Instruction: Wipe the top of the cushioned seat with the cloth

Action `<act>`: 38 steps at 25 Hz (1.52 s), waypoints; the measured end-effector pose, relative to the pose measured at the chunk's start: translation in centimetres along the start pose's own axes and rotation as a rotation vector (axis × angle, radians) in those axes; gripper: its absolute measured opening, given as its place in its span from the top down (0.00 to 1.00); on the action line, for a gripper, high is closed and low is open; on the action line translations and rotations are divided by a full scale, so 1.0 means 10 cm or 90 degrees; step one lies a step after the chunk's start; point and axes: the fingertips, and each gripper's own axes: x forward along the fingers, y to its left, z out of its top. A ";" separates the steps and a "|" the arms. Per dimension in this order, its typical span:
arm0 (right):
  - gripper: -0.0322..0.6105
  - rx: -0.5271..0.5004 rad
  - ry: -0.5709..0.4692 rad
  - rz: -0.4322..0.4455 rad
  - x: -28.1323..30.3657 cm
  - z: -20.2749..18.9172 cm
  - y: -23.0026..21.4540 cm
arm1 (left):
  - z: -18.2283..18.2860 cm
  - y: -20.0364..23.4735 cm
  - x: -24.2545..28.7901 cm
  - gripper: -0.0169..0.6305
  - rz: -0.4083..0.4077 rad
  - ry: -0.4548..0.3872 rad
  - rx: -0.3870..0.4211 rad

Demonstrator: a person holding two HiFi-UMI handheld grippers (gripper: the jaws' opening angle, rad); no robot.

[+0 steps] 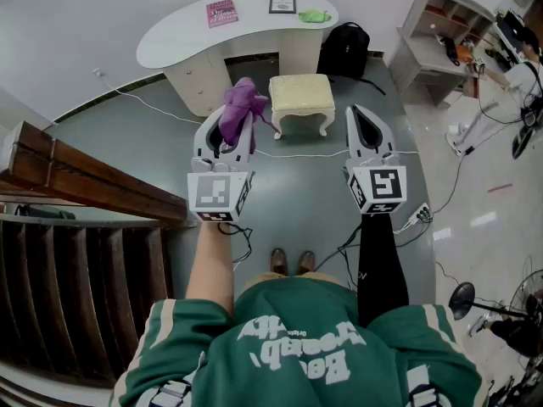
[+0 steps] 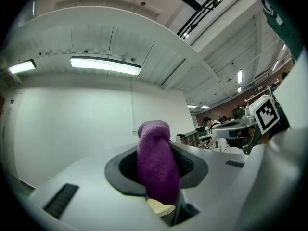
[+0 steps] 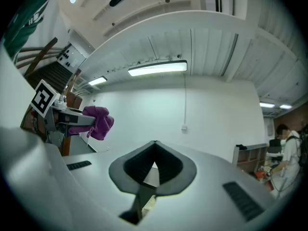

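Left claw clamped on the purple cloth, which bunches up past the tips. Right claw pressed together, nothing in it, level with the left one and well apart. Cushioned seat stands on the floor beyond both claws, near edge facing them. White counter just behind the seat, black backpack at its right. Wooden railing hems in the left side, and a white cable crosses the floor by the seat's legs.

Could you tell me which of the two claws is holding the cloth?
The left claw, shut on the purple cloth; the right claw is shut and empty.
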 end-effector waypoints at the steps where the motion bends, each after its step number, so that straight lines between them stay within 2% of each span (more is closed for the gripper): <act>1: 0.94 -0.002 0.000 -0.001 0.00 0.00 0.00 | 0.00 0.00 0.00 0.78 0.000 0.000 0.000; 9: 0.94 0.000 -0.019 0.020 0.02 0.01 0.05 | -0.02 0.00 0.04 0.78 -0.003 -0.001 0.003; 26: 0.94 -0.005 -0.030 -0.014 0.03 0.16 0.29 | 0.05 0.25 -0.14 0.78 -0.028 -0.018 0.004; 38: 0.94 -0.004 -0.031 -0.009 0.34 0.12 0.20 | 0.00 0.37 0.16 0.78 -0.033 -0.021 0.008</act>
